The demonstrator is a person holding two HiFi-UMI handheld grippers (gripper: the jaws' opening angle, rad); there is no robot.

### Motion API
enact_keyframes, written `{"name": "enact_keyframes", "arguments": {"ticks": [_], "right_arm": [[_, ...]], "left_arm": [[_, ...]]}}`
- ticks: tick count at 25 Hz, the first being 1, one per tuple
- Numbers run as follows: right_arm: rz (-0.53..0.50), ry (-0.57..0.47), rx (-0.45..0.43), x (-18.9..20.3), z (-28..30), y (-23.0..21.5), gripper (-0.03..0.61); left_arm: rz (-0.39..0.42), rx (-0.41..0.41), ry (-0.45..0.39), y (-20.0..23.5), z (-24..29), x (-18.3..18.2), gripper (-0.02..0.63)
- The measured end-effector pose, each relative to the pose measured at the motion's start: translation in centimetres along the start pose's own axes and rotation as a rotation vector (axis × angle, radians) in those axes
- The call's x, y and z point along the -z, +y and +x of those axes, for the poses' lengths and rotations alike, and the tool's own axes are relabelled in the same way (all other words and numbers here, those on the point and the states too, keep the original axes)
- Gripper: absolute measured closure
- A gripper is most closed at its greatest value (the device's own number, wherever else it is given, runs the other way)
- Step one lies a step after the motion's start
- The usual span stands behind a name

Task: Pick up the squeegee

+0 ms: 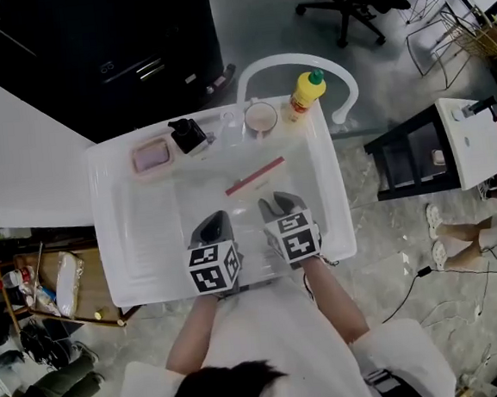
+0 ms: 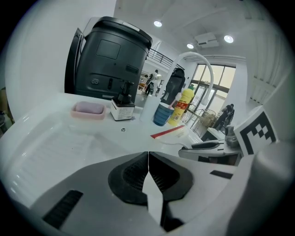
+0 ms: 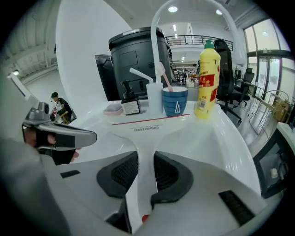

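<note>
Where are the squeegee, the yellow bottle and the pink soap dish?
squeegee point(image 3: 148, 138), right gripper view, white neck below the blade.
yellow bottle point(image 3: 207, 83), right gripper view, labelled body.
pink soap dish point(image 2: 87, 115), left gripper view, front wall.

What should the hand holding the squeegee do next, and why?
Probably raise the squeegee straight up a little. The right gripper has its jaws closed on the white handle, so the grip looks good, but the red-edged blade hangs over the sink, with the blue cup and yellow bottle just ahead.
</note>
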State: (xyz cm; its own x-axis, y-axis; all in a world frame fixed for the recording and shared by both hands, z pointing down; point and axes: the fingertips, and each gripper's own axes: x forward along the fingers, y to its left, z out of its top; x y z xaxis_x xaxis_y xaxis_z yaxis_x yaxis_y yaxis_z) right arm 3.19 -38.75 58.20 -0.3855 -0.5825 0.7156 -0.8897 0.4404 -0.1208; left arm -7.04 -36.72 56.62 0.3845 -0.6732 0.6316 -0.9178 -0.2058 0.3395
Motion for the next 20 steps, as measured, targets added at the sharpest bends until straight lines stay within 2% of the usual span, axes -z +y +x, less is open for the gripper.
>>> {"name": "enact_keyframes", "arguments": {"ticks": [13,20], "right_arm": [[-0.052,-0.242,0.059,-5.1,-6.6,0.5,0.477],[-0.062,-0.324,0.08,-6.7,-9.8,0.8,0.478]], "left_arm": [[0.029,0.061,-0.086,-3.6,-1.9,-1.9,0.587],[0.065,0.089,-0.14,-5.3,-3.1,-3.0,0.587]]}}
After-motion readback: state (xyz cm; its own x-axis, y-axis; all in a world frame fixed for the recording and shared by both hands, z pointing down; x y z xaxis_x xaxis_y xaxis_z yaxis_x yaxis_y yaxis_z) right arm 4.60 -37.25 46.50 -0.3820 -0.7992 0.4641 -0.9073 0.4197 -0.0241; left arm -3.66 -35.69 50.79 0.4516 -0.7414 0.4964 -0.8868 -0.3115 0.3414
